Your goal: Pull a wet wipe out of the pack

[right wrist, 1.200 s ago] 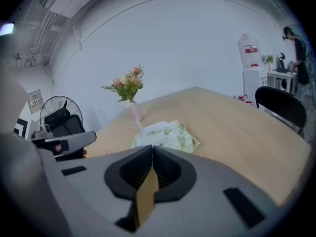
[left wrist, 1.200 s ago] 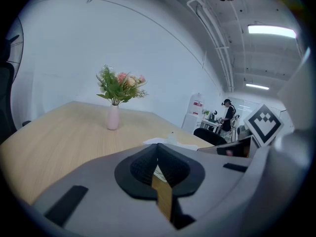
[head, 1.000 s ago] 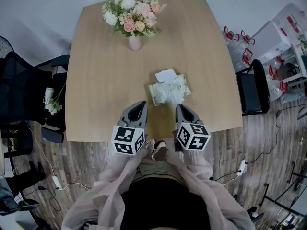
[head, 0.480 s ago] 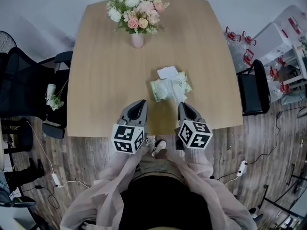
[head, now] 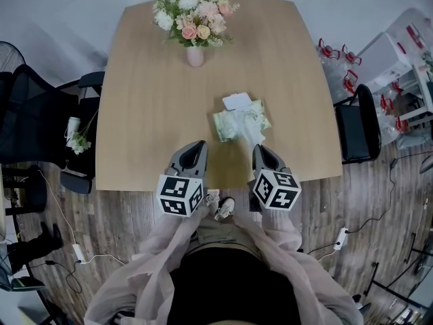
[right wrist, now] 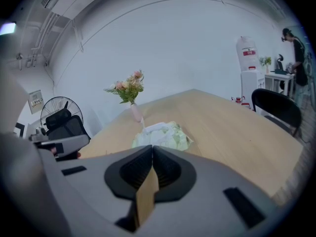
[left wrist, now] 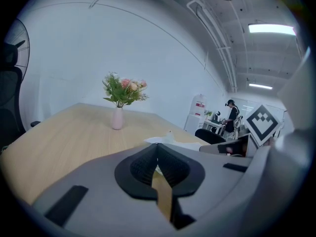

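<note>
A pale green wet wipe pack (head: 240,122) lies on the wooden table (head: 149,100), right of its middle, with its white lid (head: 236,102) flipped back on the far side. Crumpled white wipe material (right wrist: 154,128) shows at the pack's top. My right gripper (head: 260,149) sits just short of the pack's near edge, jaws shut and empty. My left gripper (head: 199,144) hovers to the pack's left near the table's front edge, its jaws also shut with nothing between them. In the right gripper view the pack (right wrist: 170,137) lies straight ahead of the shut jaws (right wrist: 152,149).
A pink vase of flowers (head: 195,54) stands at the table's far side. Black office chairs (head: 356,124) flank the table on the right and left (head: 40,124). A fan (right wrist: 61,115) stands at the left. Cables lie on the wooden floor (head: 379,208).
The head view has shifted slightly. Both grippers and the pack keep their places relative to each other.
</note>
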